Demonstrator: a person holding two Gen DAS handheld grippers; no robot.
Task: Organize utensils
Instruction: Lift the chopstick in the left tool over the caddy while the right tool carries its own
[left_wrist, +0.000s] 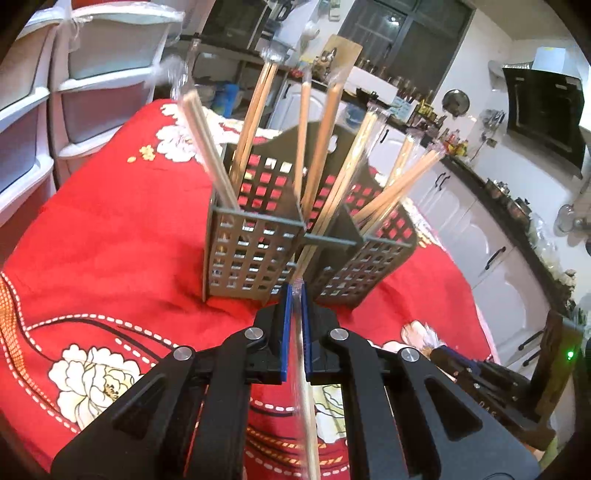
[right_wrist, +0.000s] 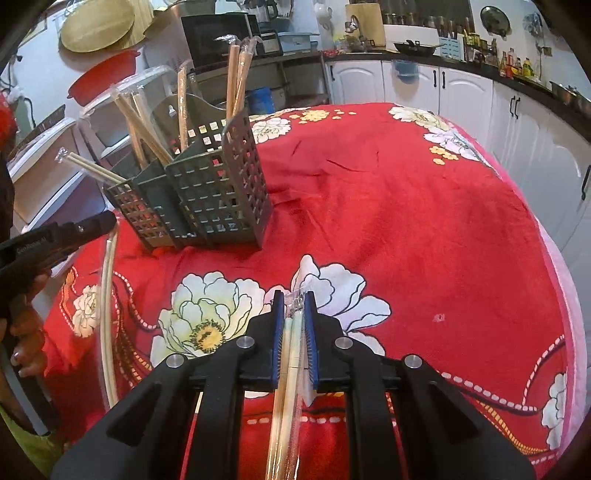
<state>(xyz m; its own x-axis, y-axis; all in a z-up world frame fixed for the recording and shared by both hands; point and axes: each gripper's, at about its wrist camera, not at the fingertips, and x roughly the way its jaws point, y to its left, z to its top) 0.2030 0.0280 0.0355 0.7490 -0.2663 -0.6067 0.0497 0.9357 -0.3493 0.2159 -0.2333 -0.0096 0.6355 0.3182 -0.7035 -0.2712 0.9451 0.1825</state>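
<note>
The left claw (left_wrist: 294, 291) is closed on a plastic-wrapped pair of chopsticks (left_wrist: 301, 369), held just in front of the grey lattice utensil caddy (left_wrist: 255, 251), which stands on the worktop's red floral cloth (left_wrist: 110, 240) with several wrapped chopstick pairs (left_wrist: 321, 147) leaning out of its compartments. The right claw (right_wrist: 294, 301) grips another wrapped pair (right_wrist: 286, 369) above the cloth, well apart from the caddy, which sits at the left of its view.

you see: 1 utensil caddy (left_wrist: 255, 251) | 2 grippers, each clamping 1 wrapped chopstick pair | about 7 pairs inside the caddy (left_wrist: 255, 110)
</note>
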